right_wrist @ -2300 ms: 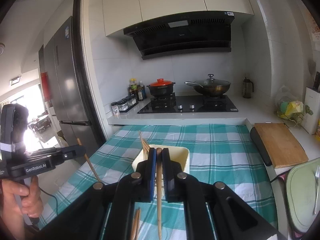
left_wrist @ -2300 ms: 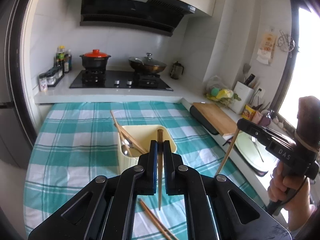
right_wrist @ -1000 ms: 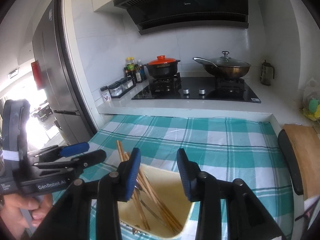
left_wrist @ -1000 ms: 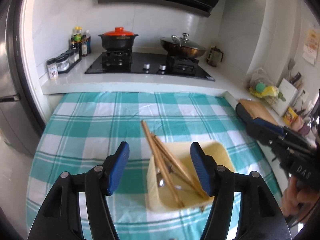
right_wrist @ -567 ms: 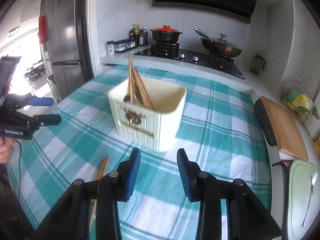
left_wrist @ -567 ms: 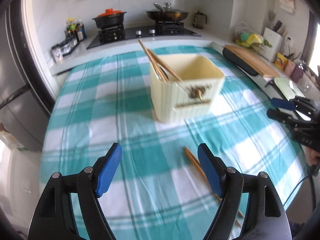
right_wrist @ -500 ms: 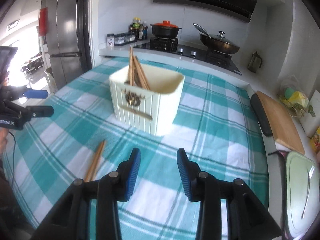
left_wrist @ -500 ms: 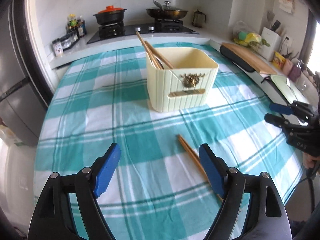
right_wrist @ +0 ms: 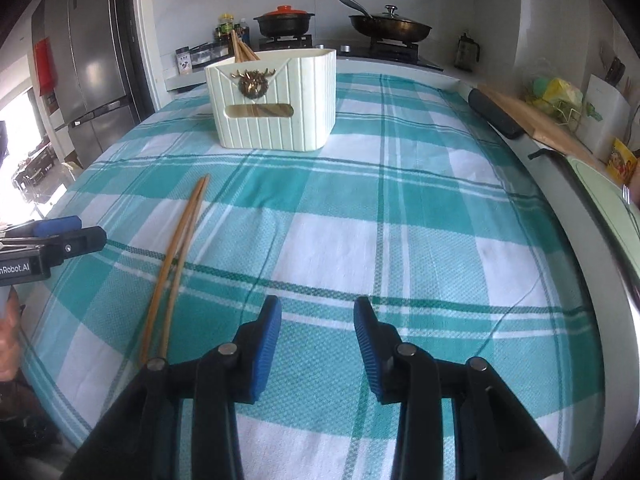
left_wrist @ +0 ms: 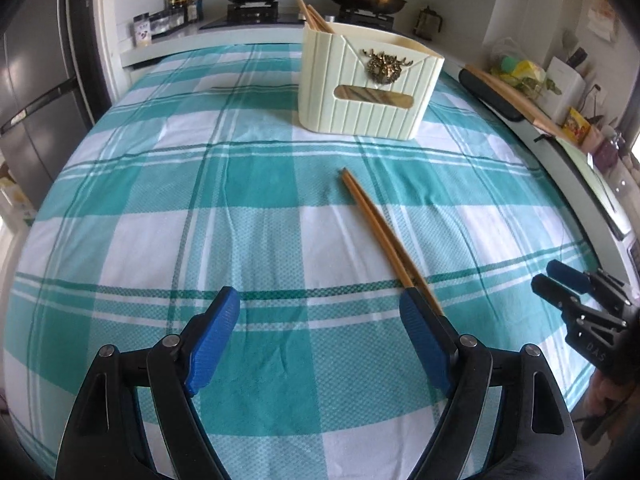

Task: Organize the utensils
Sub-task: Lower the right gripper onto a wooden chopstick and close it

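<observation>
Teal-and-white checked cloth point(left_wrist: 248, 184) covers the table, and a cream ribbed utensil holder point(left_wrist: 368, 88) stands on it toward the far side, in front of the stove counter. That holder carries a brass deer-head emblem point(left_wrist: 386, 66) above a slot-shaped window, and several wooden chopsticks point(left_wrist: 312, 14) lean out of its far left corner, seen from the left wrist view. Nearer than the holder, 2 loose chopsticks point(left_wrist: 380, 232) lie flat on the cloth, side by side and almost touching along their length, well apart from the holder; their far ends point roughly toward it. The left gripper point(left_wrist: 316, 340) hangs low over the cloth on the near side of the holder with its blue-padded jaws spread wide and nothing between them; the near ends of the 2 loose chopsticks run just behind its right finger point(left_wrist: 424, 344), and whether they touch it cannot be told. The right gripper point(right_wrist: 316, 340) is also held low over the cloth with its jaws parted to a moderate gap, holding nothing; from its view the loose pair lies to its left, between it and the left gripper. Beyond the holder, a black pot with an orange lid point(right_wrist: 285, 19) and a lidded wok point(right_wrist: 390, 26) sit on the stove.
</observation>
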Demonstrator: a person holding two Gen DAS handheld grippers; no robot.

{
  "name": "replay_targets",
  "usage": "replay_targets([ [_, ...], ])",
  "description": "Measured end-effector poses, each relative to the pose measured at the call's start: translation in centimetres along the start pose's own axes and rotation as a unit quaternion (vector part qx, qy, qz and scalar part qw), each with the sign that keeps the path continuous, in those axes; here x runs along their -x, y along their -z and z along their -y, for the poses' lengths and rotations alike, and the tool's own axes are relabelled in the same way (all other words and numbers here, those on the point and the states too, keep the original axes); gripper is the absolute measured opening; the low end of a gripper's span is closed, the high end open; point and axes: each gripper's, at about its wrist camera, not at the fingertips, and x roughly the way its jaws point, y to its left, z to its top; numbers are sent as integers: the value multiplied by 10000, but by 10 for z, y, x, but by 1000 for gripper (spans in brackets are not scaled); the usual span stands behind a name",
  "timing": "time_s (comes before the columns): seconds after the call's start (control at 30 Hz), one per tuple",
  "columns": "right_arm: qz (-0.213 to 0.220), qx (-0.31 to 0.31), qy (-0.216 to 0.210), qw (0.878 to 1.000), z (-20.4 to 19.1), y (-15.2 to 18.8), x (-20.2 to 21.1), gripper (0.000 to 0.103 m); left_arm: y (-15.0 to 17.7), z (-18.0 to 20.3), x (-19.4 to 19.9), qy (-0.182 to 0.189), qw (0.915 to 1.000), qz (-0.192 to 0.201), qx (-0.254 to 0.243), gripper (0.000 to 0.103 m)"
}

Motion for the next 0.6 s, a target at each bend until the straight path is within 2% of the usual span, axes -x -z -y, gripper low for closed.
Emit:
replay_targets([
  [0.43,5,52,-5,10000,-12,-4,-13,38,11,-22,-4,-241,9987,-16,440,85],
  [0.6,-58,-163,-108,9998,-10,-8,-23,38,16,-25,-6,-305,9982,-24,516,86],
])
